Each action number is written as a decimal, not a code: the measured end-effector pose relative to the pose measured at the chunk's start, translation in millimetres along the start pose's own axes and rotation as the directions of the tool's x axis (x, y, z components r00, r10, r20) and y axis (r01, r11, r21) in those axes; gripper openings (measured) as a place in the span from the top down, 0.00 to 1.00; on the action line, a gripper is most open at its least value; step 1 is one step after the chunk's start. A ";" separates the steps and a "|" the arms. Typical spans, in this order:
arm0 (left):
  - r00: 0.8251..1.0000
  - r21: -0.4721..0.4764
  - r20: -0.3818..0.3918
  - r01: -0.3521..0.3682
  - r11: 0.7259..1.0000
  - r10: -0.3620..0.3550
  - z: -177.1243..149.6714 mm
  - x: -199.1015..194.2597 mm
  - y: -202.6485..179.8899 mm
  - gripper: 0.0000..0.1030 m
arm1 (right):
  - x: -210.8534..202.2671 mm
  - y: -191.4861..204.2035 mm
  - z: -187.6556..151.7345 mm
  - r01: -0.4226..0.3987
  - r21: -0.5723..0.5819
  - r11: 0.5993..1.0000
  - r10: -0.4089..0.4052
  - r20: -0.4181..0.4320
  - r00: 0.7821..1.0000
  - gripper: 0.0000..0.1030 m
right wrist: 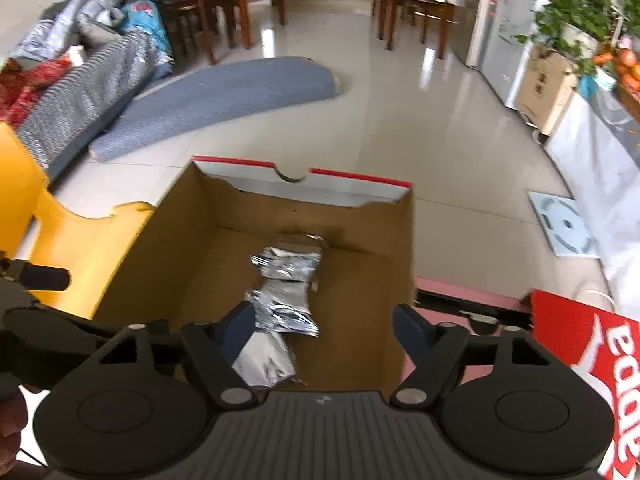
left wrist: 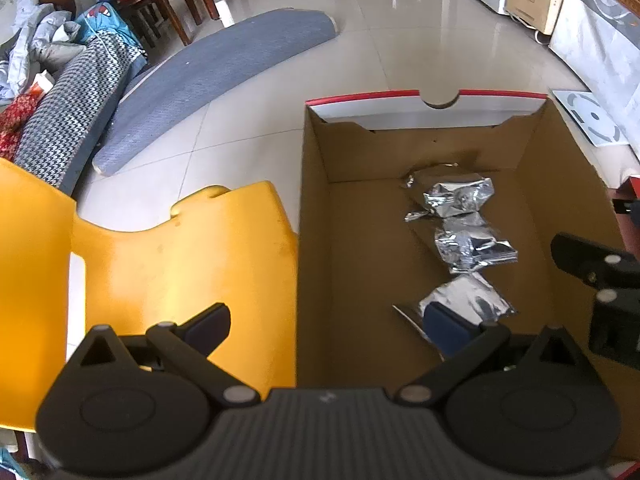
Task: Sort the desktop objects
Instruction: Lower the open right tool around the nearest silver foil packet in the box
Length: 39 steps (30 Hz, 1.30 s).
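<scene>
Your left tool [left wrist: 326,326] is spread wide with nothing between its fingers. It straddles the near left wall of the open cardboard box [left wrist: 316,240]: the left fingertip hangs over the yellow chair seat [left wrist: 180,264] and the right fingertip sits inside the box, in front of the nearest foil packet [left wrist: 468,300]. Whether that pad touches the packet, you cannot tell from this view.

Your right tool [right wrist: 324,326] is also wide open and holds nothing. Its left fingertip is over the box interior, at about 9 o'clock of the middle foil packet [right wrist: 286,308], and its right fingertip lies outside the box's right wall, over the pink surface [right wrist: 460,286] there.

Three silver foil packets lie in a rough line on the box floor, running from 12 o'clock down toward 6 o'clock in the left wrist view: the far packet [left wrist: 452,194] near the back wall, the middle one [left wrist: 474,248] just below it, and the nearest one closest to you. In the left view they sit right of the box's centre.

A red lid with white lettering [right wrist: 592,356] lies at 3 o'clock of the box in the right wrist view. The right tool's black body [left wrist: 600,280] shows at the 3 o'clock edge of the left view. Beyond the box, a grey mat [left wrist: 216,80] lies on the tiled floor [left wrist: 420,40].
</scene>
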<state>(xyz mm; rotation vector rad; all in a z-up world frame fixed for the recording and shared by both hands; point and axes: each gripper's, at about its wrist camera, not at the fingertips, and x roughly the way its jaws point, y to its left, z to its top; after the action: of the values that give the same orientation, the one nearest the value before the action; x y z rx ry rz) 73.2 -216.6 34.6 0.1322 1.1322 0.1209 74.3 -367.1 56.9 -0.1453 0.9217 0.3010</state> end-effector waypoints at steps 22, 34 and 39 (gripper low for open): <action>0.995 0.117 -0.033 -0.090 0.989 0.095 -16.3 18.7 2.7 0.00 | 55.0 21.6 -14.1 -0.181 -0.069 0.981 0.165 -0.192 0.967 0.49; 0.994 0.179 -0.049 -0.083 0.980 0.093 -24.7 29.4 -2.7 0.00 | 77.0 25.1 -18.4 -0.182 -0.079 0.980 0.156 -0.254 0.954 0.49; 0.994 0.200 -0.061 -0.082 0.976 0.096 -26.6 34.0 -4.7 0.00 | 83.4 29.2 -20.2 -0.180 -0.101 0.978 0.146 -0.276 0.950 0.45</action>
<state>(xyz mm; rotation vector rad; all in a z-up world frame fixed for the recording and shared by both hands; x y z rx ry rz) 63.4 -214.5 -7.7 0.3581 1.2073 0.0932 97.0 -328.4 -21.8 -0.2296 1.1861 0.5028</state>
